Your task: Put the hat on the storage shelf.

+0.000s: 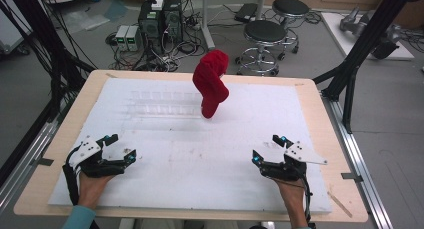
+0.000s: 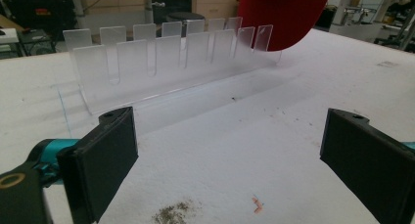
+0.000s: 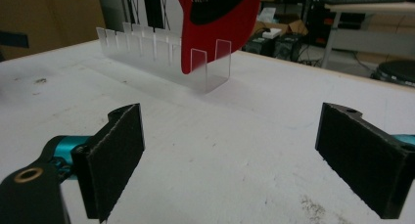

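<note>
Your left gripper (image 1: 118,146): jaws spread wide, nothing between them, low over the white mat (image 1: 200,164) near its front left corner; your right gripper (image 1: 268,150): jaws likewise spread and bare, near the front right; clear slotted rack (image 2: 166,62): on the mat's far middle; red cap (image 1: 210,84): standing on edge in the rack's right end slot.
</note>
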